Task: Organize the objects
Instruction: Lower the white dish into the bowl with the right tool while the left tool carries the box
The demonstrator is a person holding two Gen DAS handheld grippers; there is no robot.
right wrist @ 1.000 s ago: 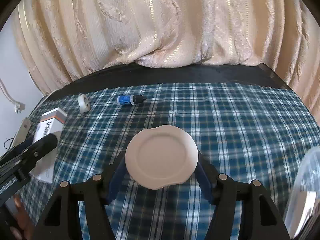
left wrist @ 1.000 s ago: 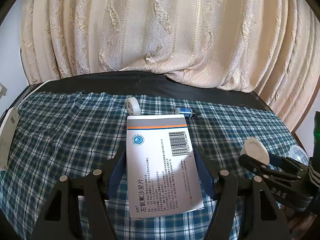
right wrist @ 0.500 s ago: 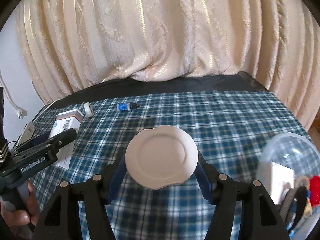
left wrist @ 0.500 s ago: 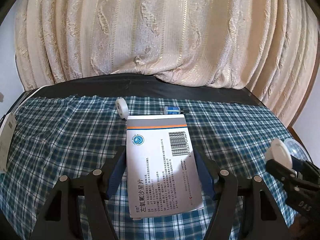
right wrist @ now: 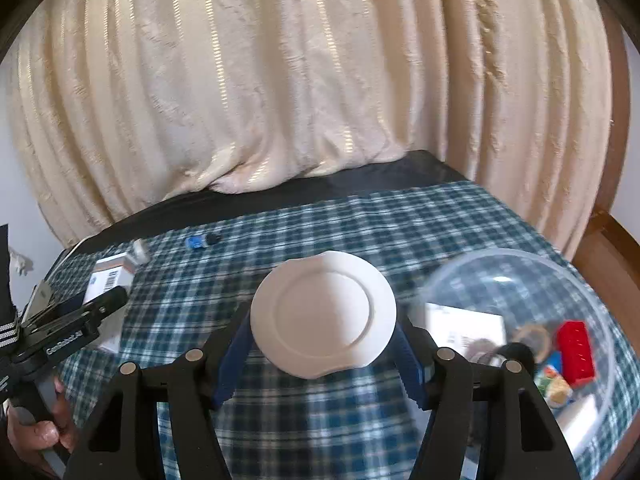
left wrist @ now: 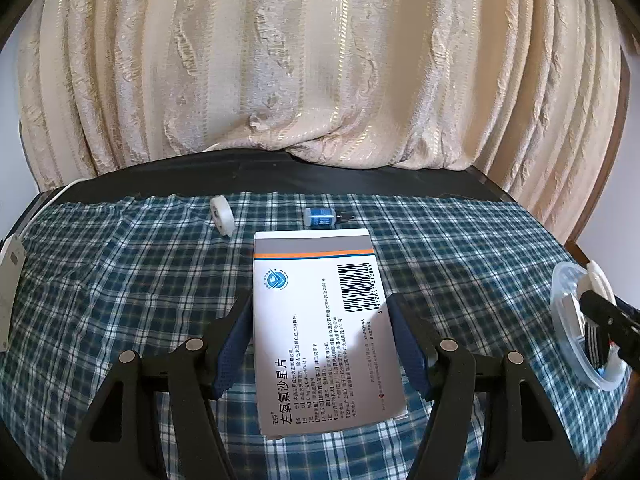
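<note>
My left gripper (left wrist: pixel 322 334) is shut on a white medicine box (left wrist: pixel 320 320) with a barcode and holds it above the checked cloth. My right gripper (right wrist: pixel 324 336) is shut on a round white lid (right wrist: pixel 324 312), just left of a clear plastic bowl (right wrist: pixel 520 264). The bowl holds a white box (right wrist: pixel 464 326), a red brick (right wrist: pixel 576 344) and several small items. From the left wrist view the bowl (left wrist: pixel 560 300) sits at the far right with the right gripper over it. A white tape roll (left wrist: pixel 221 215) and a small blue bottle (left wrist: pixel 320 216) lie at the back of the cloth.
A blue checked cloth (left wrist: pixel 120 280) covers a dark table backed by a cream curtain (left wrist: pixel 320 60). A white device (left wrist: pixel 10 276) lies at the table's left edge. The left gripper and the hand holding it show at the left of the right wrist view (right wrist: pixel 68 332).
My right gripper has swung right with the lid, bringing the clear bowl into full view beside it. My left gripper has lifted slightly and still holds the box.
</note>
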